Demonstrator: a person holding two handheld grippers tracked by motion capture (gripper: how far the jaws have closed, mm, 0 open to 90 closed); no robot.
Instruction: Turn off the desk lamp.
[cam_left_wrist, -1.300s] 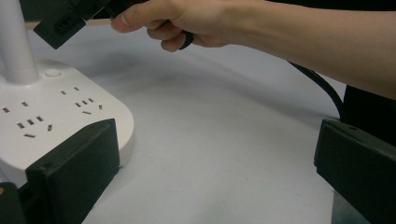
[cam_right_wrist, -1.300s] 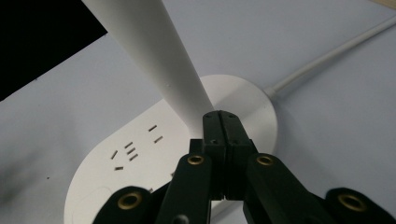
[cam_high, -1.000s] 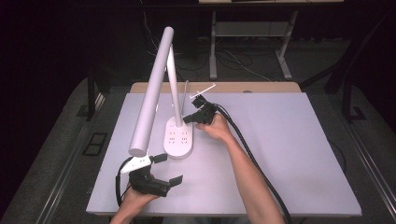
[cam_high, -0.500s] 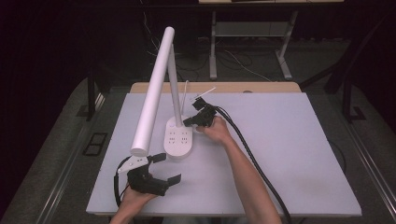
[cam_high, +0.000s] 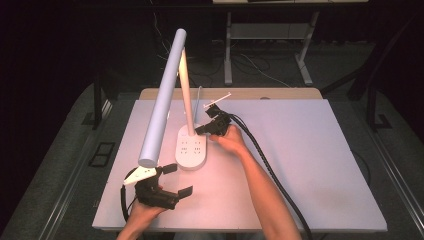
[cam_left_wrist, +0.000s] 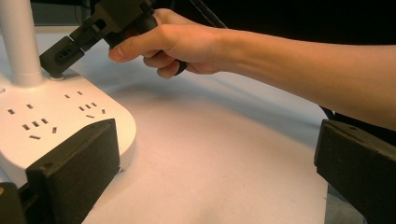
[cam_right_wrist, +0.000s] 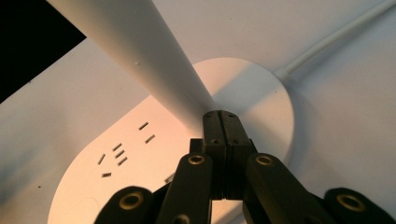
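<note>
While the left tongs hover spread wide just in front of the lamp base, gripping nothing, that white base with its socket slots sits on the worktop. Beyond it, the right tongs, pressed together, touch the base's top beside the lamp stem. Farther back, the lamp's cord trails away.

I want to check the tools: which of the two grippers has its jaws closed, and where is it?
The right gripper: its jaws are pressed together, tip down on the lamp base beside the stem. The left gripper stands wide open at the table's near edge.
</note>
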